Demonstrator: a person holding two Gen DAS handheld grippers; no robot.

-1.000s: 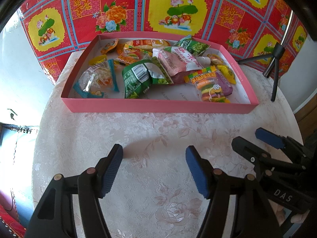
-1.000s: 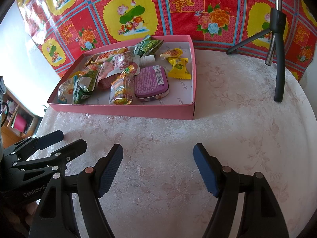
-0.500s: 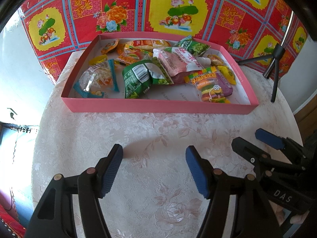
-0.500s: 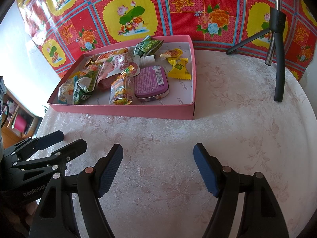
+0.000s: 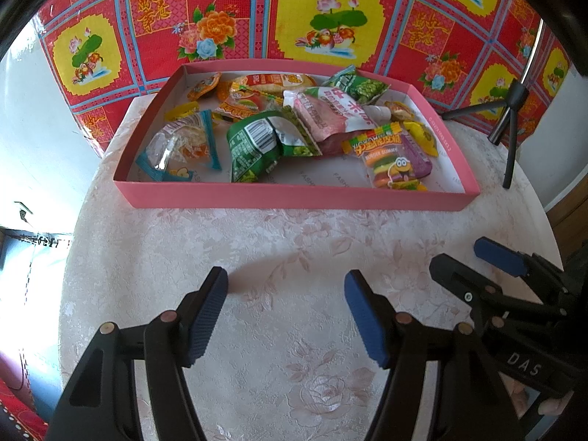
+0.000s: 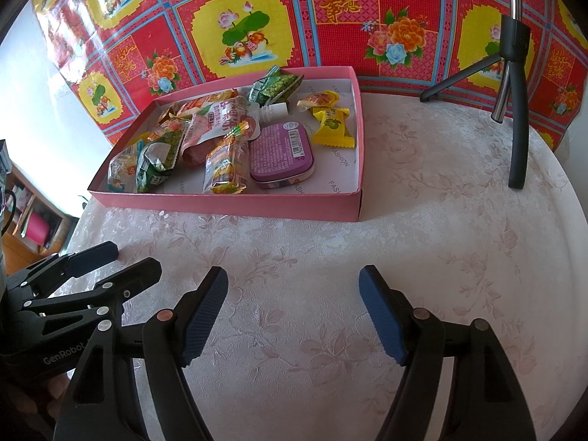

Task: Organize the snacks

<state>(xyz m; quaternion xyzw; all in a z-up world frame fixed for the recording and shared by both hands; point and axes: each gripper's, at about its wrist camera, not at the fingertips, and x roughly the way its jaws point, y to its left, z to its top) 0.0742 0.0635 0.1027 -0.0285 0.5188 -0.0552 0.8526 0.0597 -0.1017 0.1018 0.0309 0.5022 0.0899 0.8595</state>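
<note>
Nothing has moved since the earlier frames: my left tongs and my right tongs hang released and empty over the bare tabletop, just in front of the pink box. All visible snacks lie inside the pink box; none rests on the tabletop in front of it, so I judge the gathering done or nearly so, with at most tidying left. Counted in the box: 1 purple tin near its right wall, 1 gummy packet touching the tin, 2 green packets, 1 pink pouch, 1 clear packet at the left end. Smaller sweets behind overlap; their number I cannot tell. 1 tripod stands right of the box.
</note>
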